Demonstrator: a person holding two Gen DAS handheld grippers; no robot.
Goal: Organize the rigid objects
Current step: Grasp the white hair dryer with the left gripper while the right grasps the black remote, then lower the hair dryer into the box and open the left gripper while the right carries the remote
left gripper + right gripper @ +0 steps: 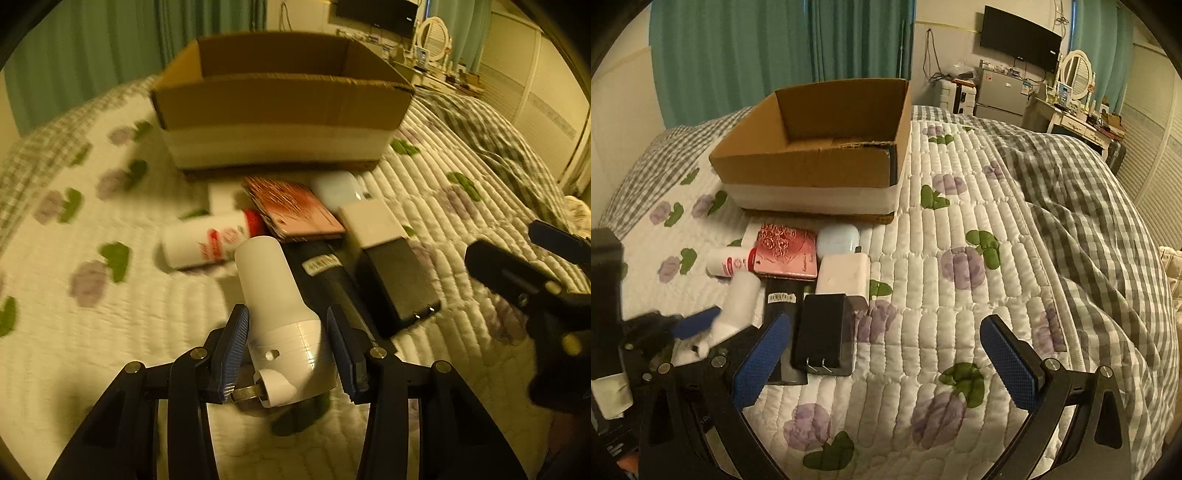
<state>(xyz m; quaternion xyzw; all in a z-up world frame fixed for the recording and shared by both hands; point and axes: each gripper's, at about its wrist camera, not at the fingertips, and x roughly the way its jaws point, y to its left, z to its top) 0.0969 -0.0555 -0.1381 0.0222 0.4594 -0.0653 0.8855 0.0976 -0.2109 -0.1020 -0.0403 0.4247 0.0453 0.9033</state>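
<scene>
So the left tongs (287, 349) sit at the bottom centre of the left wrist view with a white plastic fitting (275, 295) between the two blue pads, but there's a visible gap on both sides, so they're straddling it and not clenched on it. The fitting looks like a short tube with an angled end and it points up the frame toward the pile. Just left of it a white bottle with a red cap (212, 240) lies on its side on the bed (110, 314). Above the fitting is a pink patterned book (295, 212), and to its right a pale rounded case (338, 186) sits just in front of the cardboard box (280, 107), which fills the upper middle of the frame with its top open. A long black box with a label (327, 280) runs alongside the fitting on the right, touching or nearly so, and next to that are a white charger (371, 221) and a black charger (397, 286) with its prongs pointing down the frame. The right tongs (886, 356) are released, pads spread wide over the flowered quilt in the lower half of the right wrist view, nothing between them. In that view the whole pile is in the left middle, the box above it, and a grey checked blanket (1089, 229) bunches up on the right side of the bed. The left wrist picture is a bit blurry.
</scene>
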